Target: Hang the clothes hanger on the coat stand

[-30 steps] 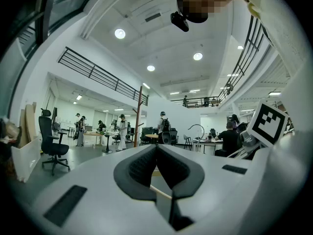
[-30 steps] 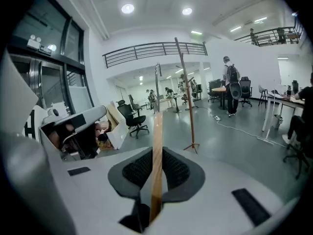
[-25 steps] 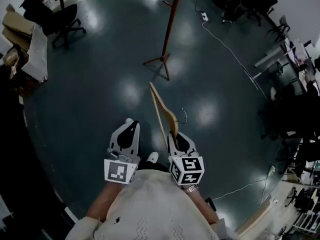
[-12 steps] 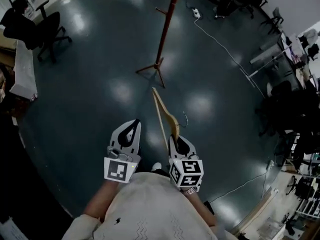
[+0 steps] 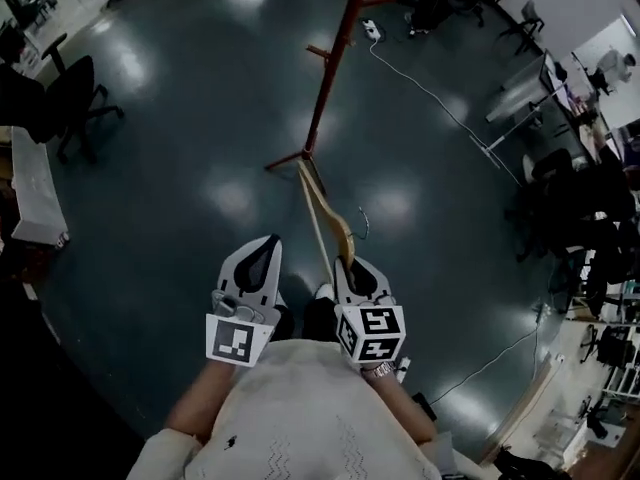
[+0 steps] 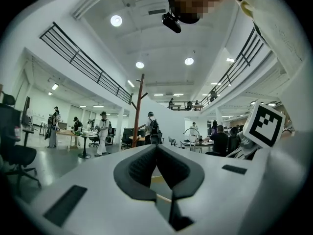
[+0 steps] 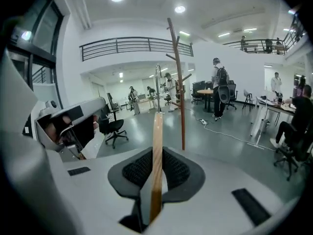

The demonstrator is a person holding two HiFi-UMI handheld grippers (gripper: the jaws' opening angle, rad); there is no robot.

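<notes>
The red-brown coat stand point(image 5: 330, 68) rises from its feet on the dark floor, just beyond the hanger's far tip. My right gripper point(image 5: 350, 264) is shut on the wooden clothes hanger point(image 5: 322, 208), whose metal hook point(image 5: 366, 224) points right. In the right gripper view the hanger point(image 7: 156, 151) stands edge-on between the jaws, its hook point(image 7: 158, 84) above and the coat stand point(image 7: 179, 87) just right of it. My left gripper point(image 5: 262, 250) hangs beside it, shut and empty. In the left gripper view the left gripper point(image 6: 156, 151) shows pads touching, with the coat stand point(image 6: 140, 109) far behind.
Office chairs point(image 5: 65, 103) and a white table point(image 5: 32, 203) stand at the left. A white cable point(image 5: 435, 93) runs across the floor to the right of the stand. Desks and chairs point(image 5: 560, 178) crowd the right side. Several people stand far off point(image 7: 219, 87).
The view has moved forward: the coat stand is nearer and larger, its feet now meet the hanger's far tip. Both grippers keep the same pose, the right still holding the hanger.
</notes>
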